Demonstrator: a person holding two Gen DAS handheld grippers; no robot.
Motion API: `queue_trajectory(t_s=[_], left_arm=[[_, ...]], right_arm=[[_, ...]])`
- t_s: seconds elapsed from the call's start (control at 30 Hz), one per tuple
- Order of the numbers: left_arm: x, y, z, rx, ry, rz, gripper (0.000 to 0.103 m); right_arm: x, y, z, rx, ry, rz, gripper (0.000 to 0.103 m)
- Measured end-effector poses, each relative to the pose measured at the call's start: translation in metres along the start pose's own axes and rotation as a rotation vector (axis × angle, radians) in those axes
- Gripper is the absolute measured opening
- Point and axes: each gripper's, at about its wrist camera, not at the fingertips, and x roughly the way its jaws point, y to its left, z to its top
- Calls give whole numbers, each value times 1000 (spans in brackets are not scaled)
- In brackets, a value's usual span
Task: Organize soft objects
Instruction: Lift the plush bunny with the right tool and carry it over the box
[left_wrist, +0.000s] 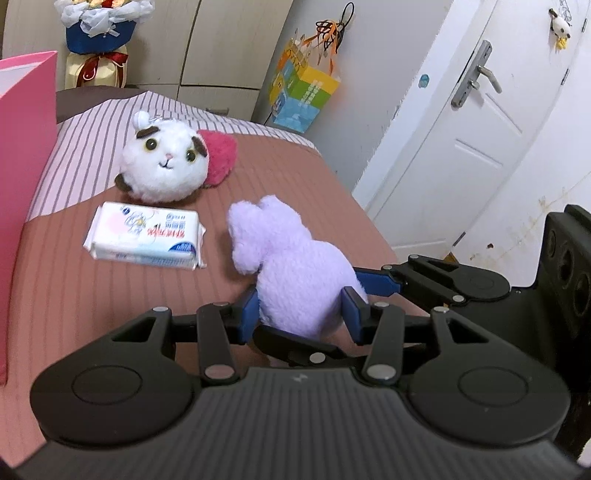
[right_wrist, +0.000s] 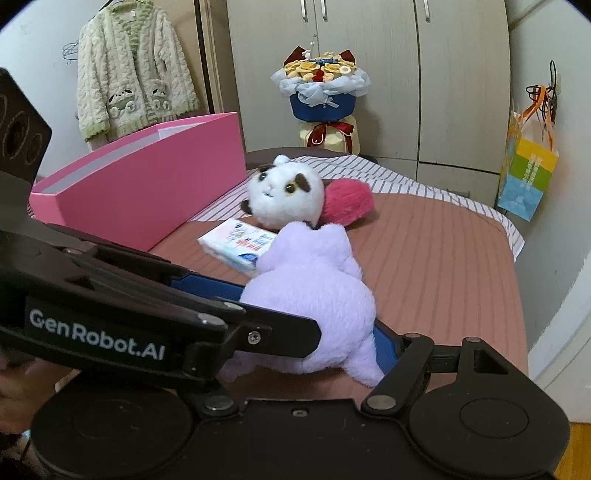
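A lilac plush toy (left_wrist: 295, 269) (right_wrist: 314, 288) sits low over the brown striped bed cover (left_wrist: 92, 302), and both grippers hold it. My left gripper (left_wrist: 301, 310) is shut on its lower body, a blue pad pressing each side. My right gripper (right_wrist: 310, 328) is shut on the same toy from the right; one of its fingers (left_wrist: 376, 282) presses the toy's flank. Its other finger is hidden behind the left gripper's black housing (right_wrist: 110, 332). Further back lie a white cat-face plush (left_wrist: 166, 162) (right_wrist: 284, 192), a red-pink plush (left_wrist: 221, 155) (right_wrist: 347, 201) and a tissue pack (left_wrist: 146, 236) (right_wrist: 236, 243).
An open pink box (right_wrist: 147, 184) (left_wrist: 22, 184) stands along the bed's left side. A wrapped bouquet (right_wrist: 321, 96) stands at the head of the bed before the wardrobe. A colourful gift bag (right_wrist: 528, 173) hangs on the right wall. A white door (left_wrist: 461, 147) is beyond the bed's right edge.
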Motion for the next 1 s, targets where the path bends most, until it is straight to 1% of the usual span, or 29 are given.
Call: queue_trajectory(t_s=[0.17,0.27,0.33,0.43,0.57,0.73,0.9,1.0], left_arm=[[-16,0,-6,-2,51,-24,46],[-25,1,-11,0,88,-38,46],[-32,3,-13,-7,97,-53,46],[-45,5,-15,-16,102,-71,46],[-66,6,-20,-11,112,-78,46],[-101,4,-25,18,106,-51,45],[-145,12,-26,9,90,-36,44],[-171,17,-22,-8,77,-37,44]], right_arm=[[-11,15,-3,22,32,-7,79],[-19,30,-6,4,55,-19,79],[-23,35,-7,11,71,-14,79],[-33,49,-9,-27,61,-33,79],[-47,65,-9,-58,58,-27,79],[-63,87,-8,-82,39,25,79],[-78,111,2,-121,9,101,79],[-86,125,15,-118,12,162,79]])
